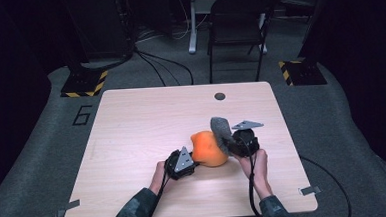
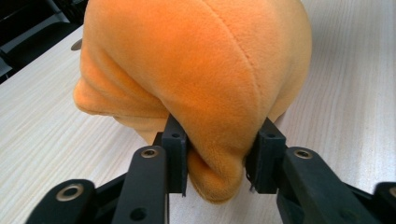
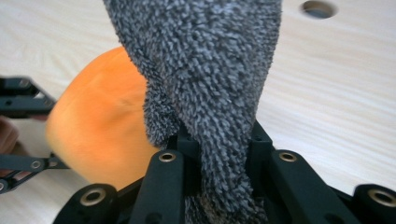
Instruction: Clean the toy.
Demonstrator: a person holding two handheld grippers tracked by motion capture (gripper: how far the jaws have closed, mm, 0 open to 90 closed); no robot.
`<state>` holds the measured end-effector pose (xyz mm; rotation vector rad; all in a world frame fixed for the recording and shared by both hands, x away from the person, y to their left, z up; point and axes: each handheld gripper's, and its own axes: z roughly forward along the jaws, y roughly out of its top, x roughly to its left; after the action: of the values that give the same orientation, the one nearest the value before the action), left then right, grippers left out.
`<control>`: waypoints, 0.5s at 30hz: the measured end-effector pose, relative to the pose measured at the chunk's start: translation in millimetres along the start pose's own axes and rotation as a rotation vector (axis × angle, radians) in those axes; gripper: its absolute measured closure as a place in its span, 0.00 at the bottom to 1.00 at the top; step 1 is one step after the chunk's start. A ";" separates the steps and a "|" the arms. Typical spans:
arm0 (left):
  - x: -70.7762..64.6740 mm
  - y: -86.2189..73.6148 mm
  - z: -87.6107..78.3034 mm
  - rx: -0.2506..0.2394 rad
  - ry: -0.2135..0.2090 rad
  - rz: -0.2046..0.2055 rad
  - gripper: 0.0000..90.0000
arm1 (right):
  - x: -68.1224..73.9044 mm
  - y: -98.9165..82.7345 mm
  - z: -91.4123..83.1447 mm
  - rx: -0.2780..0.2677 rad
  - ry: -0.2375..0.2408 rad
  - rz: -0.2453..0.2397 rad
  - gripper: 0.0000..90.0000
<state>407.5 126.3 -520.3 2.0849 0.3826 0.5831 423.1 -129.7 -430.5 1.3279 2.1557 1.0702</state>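
Note:
An orange plush ball [image 1: 209,148] rests on the light wooden table [image 1: 141,121], a little right of centre near the front. My left gripper [image 1: 196,161] comes at it from the left. In the left gripper view the two black jaws pinch a fold of the orange plush [image 2: 196,70], and the left gripper [image 2: 218,158] is shut on it. My right gripper [image 1: 231,144] sits just right of the ball, shut on a grey fuzzy cloth [image 1: 222,129] that stands up above it. In the right gripper view the grey cloth [image 3: 205,60] rises between the jaws of the right gripper [image 3: 224,154], with the orange plush [image 3: 98,116] behind it.
A round cable hole [image 1: 220,96] lies near the table's far edge. A dark folding chair [image 1: 236,21] stands on the grey floor beyond the table. Cables trail from both grippers toward the front edge. Bare tabletop spreads to the left and the back.

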 end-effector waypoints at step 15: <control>3.0 -1.9 -0.6 -0.011 -0.007 -0.042 0.79 | -43.7 -18.4 -2.6 0.069 -0.096 0.100 0.82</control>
<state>409.6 129.2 -520.9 2.0630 0.4177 0.5515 431.4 -173.9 -445.7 1.5004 2.0926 0.9564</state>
